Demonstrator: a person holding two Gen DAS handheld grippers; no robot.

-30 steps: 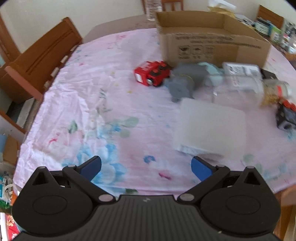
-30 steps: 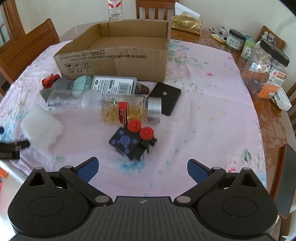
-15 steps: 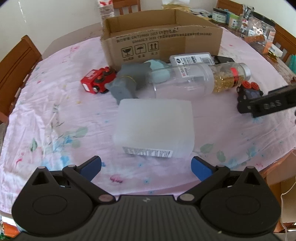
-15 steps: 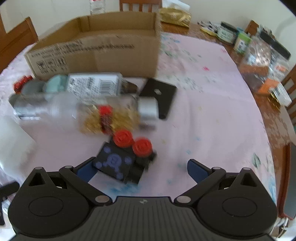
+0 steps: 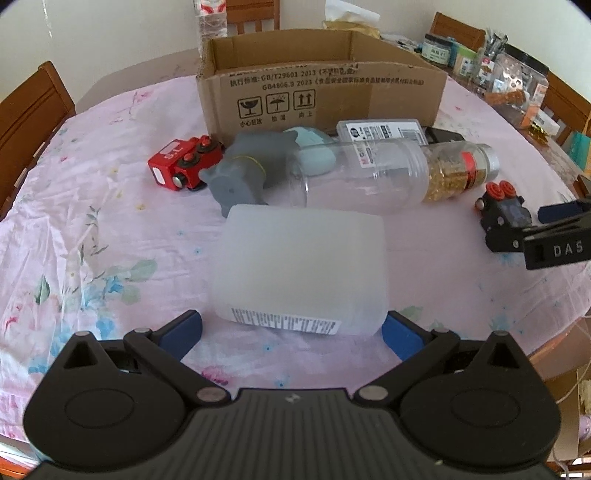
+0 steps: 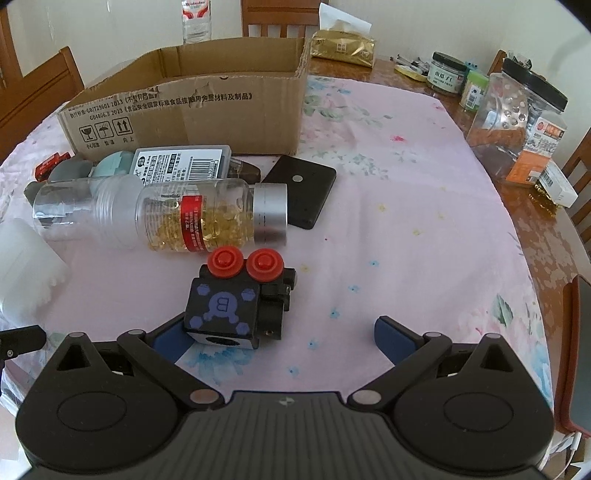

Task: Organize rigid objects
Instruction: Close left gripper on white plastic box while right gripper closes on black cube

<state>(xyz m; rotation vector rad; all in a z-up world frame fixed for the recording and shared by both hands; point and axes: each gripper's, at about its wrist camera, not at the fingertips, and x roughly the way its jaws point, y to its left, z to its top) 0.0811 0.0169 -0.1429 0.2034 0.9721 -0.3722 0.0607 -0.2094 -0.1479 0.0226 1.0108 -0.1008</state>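
A frosted white plastic box lies on the pink floral cloth, its near end between the spread fingers of my open left gripper. A black toy block with red knobs sits just inside the left finger of my open right gripper; the same toy shows at the right in the left wrist view. Behind them lie a clear bottle, a capsule bottle, a grey toy, a red toy car, a labelled case and a black pad. An open cardboard box stands at the back.
Jars and packets crowd the bare wooden table at the right. Wooden chairs stand at the left and behind. A water bottle and a gold tissue pack sit beyond the box. The table's edge runs near right.
Both grippers have moved forward and lower: the white box now reaches between the left fingers, and the black toy now sits by the right gripper's left finger. The left view swung right.
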